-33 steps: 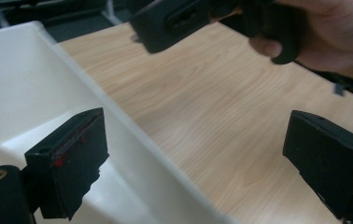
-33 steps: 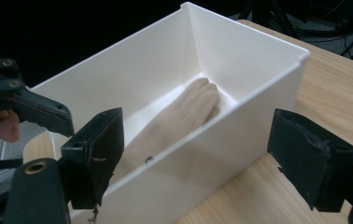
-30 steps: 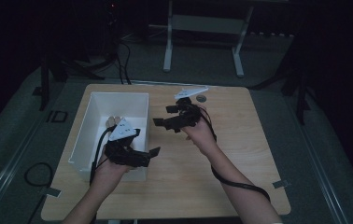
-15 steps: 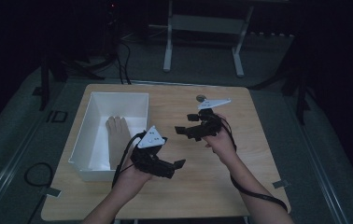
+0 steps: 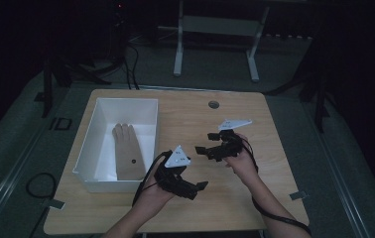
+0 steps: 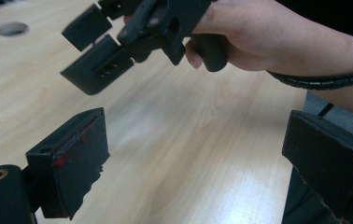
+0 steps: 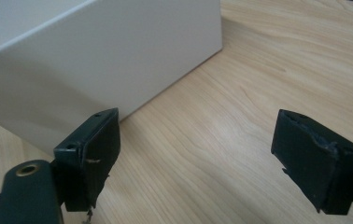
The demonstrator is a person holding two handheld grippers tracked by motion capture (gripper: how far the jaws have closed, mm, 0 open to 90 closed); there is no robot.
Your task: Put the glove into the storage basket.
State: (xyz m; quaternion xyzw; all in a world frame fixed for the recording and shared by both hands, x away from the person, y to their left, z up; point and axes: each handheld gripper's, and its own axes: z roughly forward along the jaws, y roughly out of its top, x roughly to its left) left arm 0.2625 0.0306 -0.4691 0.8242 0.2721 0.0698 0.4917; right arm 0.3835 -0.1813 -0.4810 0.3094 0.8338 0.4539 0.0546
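Glove (image 5: 127, 151), tan and flat, lies palm-down in the white bin (image 5: 87, 136) on the left part of the worktop (image 5: 275, 148), fingers pointing to the far side, a small dark dot near its cuff. Nothing touches it; both tools are outside the bin, over bare wood.

That worktop is pale wood grain with rounded corners and a small round grommet hole (image 5: 214, 104) near its far edge. Around it the room is dark: grey floor, a white metal stand (image 5: 215, 29) beyond the far edge, black cables trailing on the floor at the left.

Left tool (image 5: 198, 187) is held low near the front edge, just beside the bin's near right corner, its jaws pointing right; the left gripper view shows them wide apart with only wood between. Right tool (image 5: 205, 150) sits a little farther in, its jaws pointing left toward the bin, also spread wide and empty; the right gripper view shows the bin's white wall close ahead. The two tools are near each other, not touching, with forearms coming up from the bottom edge.
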